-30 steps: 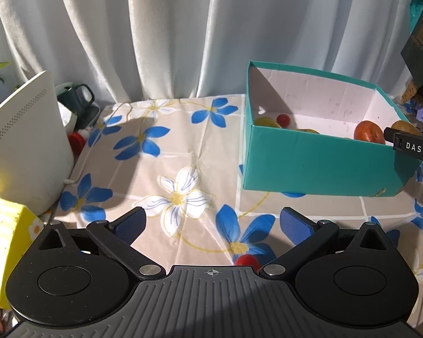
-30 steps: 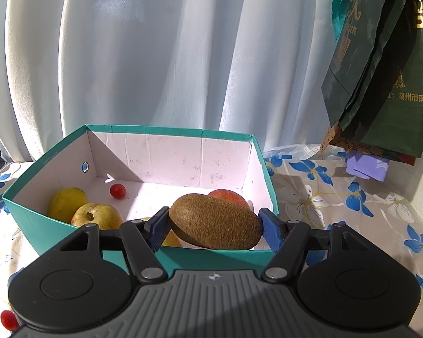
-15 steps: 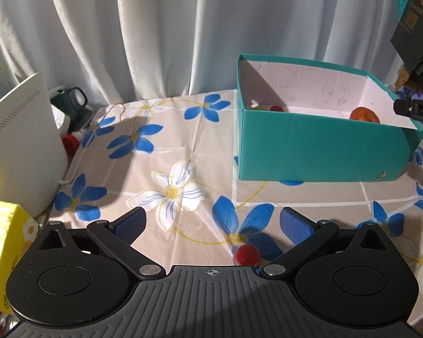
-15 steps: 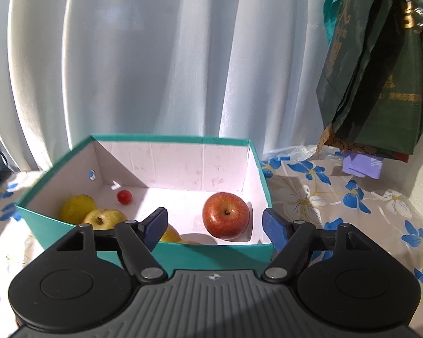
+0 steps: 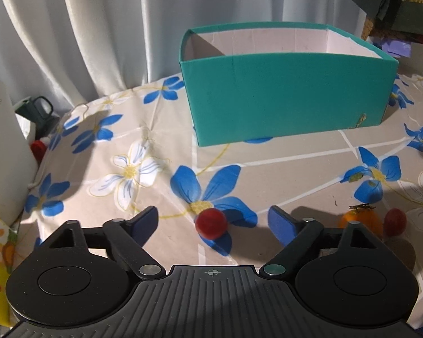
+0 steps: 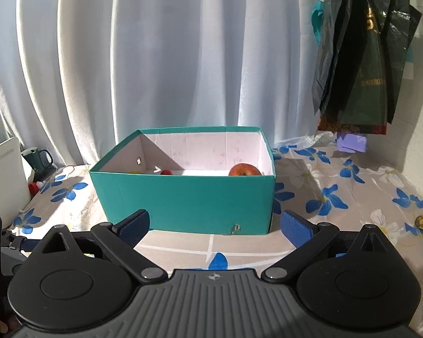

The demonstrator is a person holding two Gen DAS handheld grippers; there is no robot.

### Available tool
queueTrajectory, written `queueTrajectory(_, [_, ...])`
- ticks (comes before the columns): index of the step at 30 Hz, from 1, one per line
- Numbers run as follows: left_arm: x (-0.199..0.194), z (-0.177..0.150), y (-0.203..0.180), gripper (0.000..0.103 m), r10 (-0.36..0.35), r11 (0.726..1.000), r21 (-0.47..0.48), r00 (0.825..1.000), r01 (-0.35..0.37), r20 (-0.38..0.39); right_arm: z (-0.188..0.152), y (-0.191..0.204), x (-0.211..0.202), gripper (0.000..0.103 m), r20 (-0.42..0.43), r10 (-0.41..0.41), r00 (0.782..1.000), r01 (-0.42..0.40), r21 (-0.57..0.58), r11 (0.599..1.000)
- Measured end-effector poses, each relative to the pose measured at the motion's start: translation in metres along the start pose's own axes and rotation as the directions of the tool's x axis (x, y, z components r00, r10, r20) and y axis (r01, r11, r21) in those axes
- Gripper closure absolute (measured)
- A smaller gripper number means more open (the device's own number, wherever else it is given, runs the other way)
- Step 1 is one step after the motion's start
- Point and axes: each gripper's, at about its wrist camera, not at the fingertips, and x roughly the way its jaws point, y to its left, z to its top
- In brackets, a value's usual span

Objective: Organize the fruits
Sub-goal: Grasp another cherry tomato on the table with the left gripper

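Two grippers work over a flowered tablecloth [image 5: 296, 169]: the left gripper [image 5: 213, 219], jaws just closing but still apart, frames a small red fruit [image 5: 211, 223] without touching it, while the right gripper [image 6: 215, 225], jaws just spread and empty, faces a teal box [image 6: 189, 200] holding a red apple [image 6: 244, 169]

Open tablecloth [image 5: 155, 129] left of teal box [image 5: 287, 98] offers passage. Box walls block centre. White panel [image 5: 2, 155], dark mug [image 5: 39, 109] crowd left edge; hanging bags [image 6: 363, 64] overhang right rear corner.
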Motion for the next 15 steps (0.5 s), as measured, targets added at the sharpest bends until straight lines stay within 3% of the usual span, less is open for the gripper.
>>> queueTrajectory(10, [0.015, -0.003, 0.002, 0.032, -0.029, 0.999, -0.018, 0.998, 0.028, -0.050, -0.011, -0.013, -0.003, 0.004, -0.033, -0.038, 0.999, 0.040, 0.051, 0.998])
queueTrajectory(15, [0.018, 0.000, 0.004, 0.048, -0.060, 0.998, -0.031, 0.997, 0.059, -0.048, -0.011, -0.009, 0.000, 0.004, -0.040, -0.029, 0.999, 0.031, 0.045, 0.998])
